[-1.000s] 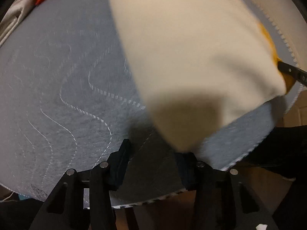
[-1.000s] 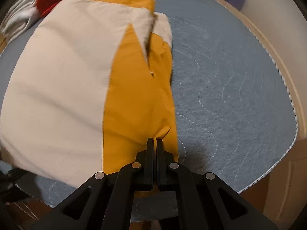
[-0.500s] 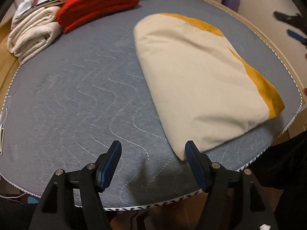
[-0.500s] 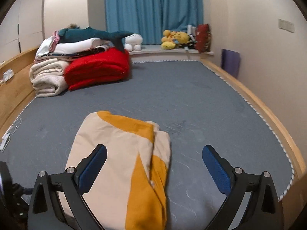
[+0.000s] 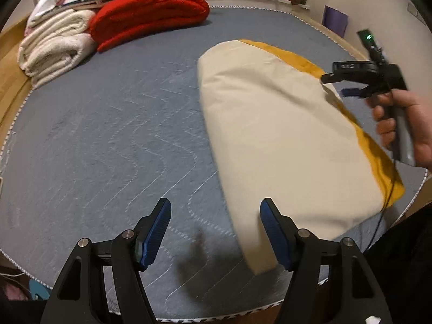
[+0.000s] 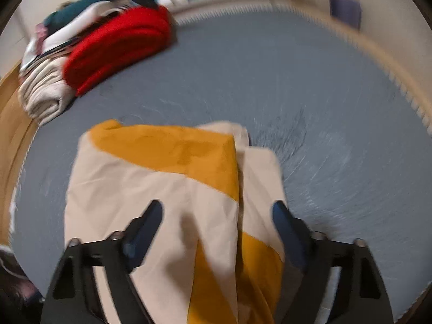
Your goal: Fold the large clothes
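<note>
- Left wrist view: folded cream-and-mustard fabric garment (image 5: pixel 283 140) lies flat on grey quilted bed mattress (image 5: pixel 108 135), near its front-right edge.
- Left hand-held gripper (image 5: pixel 216 232): blue pads spread, nothing pinched; right pad over garment's near corner.
- Right hand-held gripper (image 6: pixel 216 229): above garment, jaws apart & closing, no cloth gripped.
- Red folded blanket (image 5: pixel 148 13) w/ white towels (image 5: pixel 54 54) at far left.
</note>
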Motion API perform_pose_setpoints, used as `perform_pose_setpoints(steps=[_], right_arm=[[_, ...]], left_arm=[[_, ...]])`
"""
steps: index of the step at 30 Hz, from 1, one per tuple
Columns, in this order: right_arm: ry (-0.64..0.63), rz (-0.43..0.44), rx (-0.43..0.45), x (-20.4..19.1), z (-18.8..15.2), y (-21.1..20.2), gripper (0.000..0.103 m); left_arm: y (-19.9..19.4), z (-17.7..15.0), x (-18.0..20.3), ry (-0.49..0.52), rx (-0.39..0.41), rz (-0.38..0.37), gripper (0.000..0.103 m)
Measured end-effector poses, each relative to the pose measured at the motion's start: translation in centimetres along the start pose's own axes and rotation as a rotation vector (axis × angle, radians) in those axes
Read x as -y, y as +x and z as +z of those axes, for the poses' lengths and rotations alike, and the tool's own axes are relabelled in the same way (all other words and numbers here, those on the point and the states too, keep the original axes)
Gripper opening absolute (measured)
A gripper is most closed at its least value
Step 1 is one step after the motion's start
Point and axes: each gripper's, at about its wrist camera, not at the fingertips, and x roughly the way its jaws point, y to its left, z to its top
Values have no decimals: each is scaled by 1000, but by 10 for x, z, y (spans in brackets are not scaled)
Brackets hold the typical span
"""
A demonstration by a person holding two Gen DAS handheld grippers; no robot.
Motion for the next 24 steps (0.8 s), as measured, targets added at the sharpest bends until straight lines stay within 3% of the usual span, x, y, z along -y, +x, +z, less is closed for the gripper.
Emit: perform_pose_setpoints(steps=[2, 5, 7, 9, 12, 15, 18, 21, 23, 24], right_arm=[[76, 87, -35, 11, 8, 20, 65], [56, 186, -49, 6, 16, 34, 43], [-1, 162, -50, -1, 18, 42, 15], [6, 78, -40, 4, 20, 48, 4], [62, -12, -47, 21, 22, 58, 3], [5, -238, -25, 29, 21, 64, 0], [145, -126, 13, 56, 19, 48, 0], [88, 26, 120, 47, 20, 0, 4], [28, 123, 111, 35, 8, -21, 14], [7, 163, 77, 28, -3, -24, 40]], left_arm=[[12, 12, -3, -8, -44, -39, 66], [32, 32, -8, -31, -114, -112, 66], [44, 43, -11, -51, -152, -146, 66], [55, 57, -19, -72, -171, -158, 66], [65, 74, -24, -71, -157, -175, 66], [79, 81, -32, -124, -165, -251, 66], [92, 79, -39, -171, -184, -319, 69], [105, 78, -48, -264, -220, -400, 74], [116, 77, -51, -307, -259, -457, 76], [121, 77, -51, -321, -275, -485, 76]])
